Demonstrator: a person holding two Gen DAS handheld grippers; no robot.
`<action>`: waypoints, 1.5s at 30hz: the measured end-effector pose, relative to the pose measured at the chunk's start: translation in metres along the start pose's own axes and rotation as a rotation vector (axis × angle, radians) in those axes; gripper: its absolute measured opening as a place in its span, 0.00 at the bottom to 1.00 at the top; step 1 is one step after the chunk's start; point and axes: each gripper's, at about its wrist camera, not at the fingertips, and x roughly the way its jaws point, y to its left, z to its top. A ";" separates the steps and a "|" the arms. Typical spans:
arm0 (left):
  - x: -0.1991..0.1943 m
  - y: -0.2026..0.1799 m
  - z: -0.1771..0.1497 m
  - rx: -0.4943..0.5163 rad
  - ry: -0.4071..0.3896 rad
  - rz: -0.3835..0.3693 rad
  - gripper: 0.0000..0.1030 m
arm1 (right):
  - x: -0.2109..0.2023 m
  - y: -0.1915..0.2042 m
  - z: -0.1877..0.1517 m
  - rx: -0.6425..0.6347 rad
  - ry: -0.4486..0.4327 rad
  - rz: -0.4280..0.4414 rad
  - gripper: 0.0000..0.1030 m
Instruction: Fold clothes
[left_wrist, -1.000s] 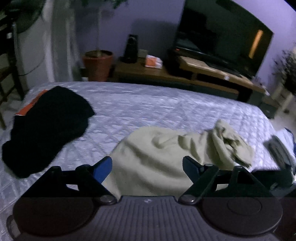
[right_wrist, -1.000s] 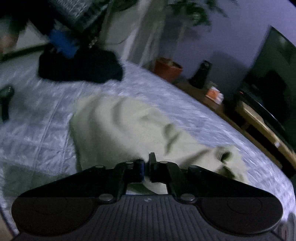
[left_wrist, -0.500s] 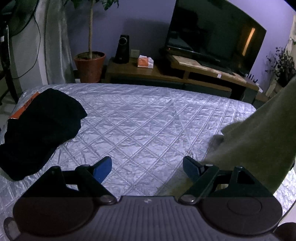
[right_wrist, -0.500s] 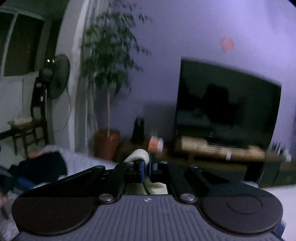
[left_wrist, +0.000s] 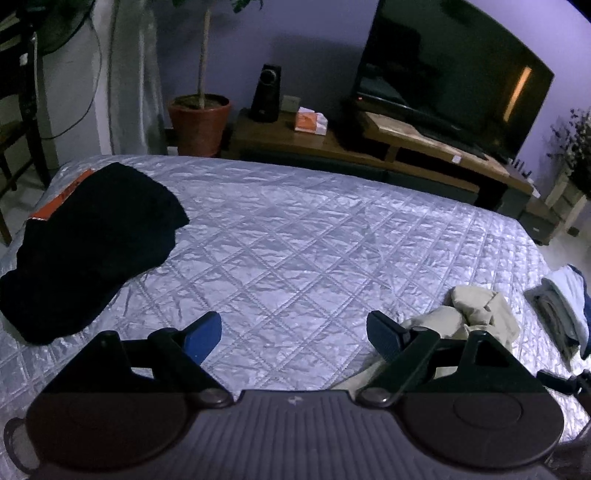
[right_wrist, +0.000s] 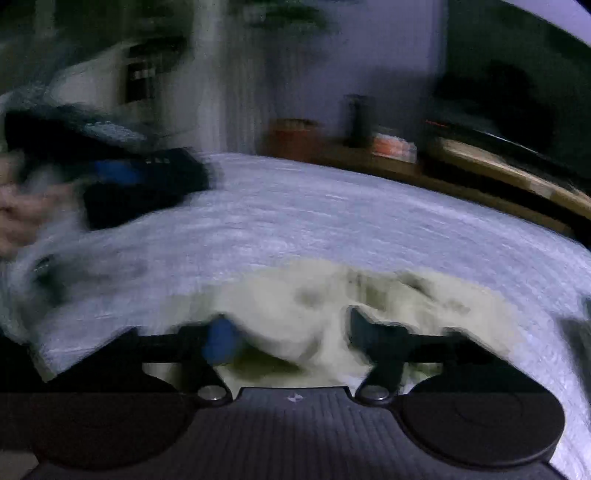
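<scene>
Two grippers, left (left_wrist: 294, 334) spread, right (right_wrist: 286, 334) just opened above one beige garment (right_wrist: 314, 295); one black garment (left_wrist: 88, 243) apart

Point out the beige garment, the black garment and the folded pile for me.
beige garment (left_wrist: 476, 306), left wrist view, bunched top.
black garment (left_wrist: 92, 251), left wrist view, middle of the cloth.
folded pile (left_wrist: 561, 306), left wrist view, grey upper layer.
</scene>
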 end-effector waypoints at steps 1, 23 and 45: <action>0.000 -0.004 -0.001 0.012 0.000 -0.004 0.81 | 0.003 -0.022 -0.004 0.110 0.024 -0.026 0.82; 0.006 -0.033 0.001 0.070 0.000 -0.038 0.82 | 0.073 -0.083 -0.047 1.074 0.077 0.363 0.28; 0.010 -0.038 0.000 0.072 0.010 -0.044 0.82 | 0.085 -0.101 -0.020 1.059 -0.040 0.274 0.08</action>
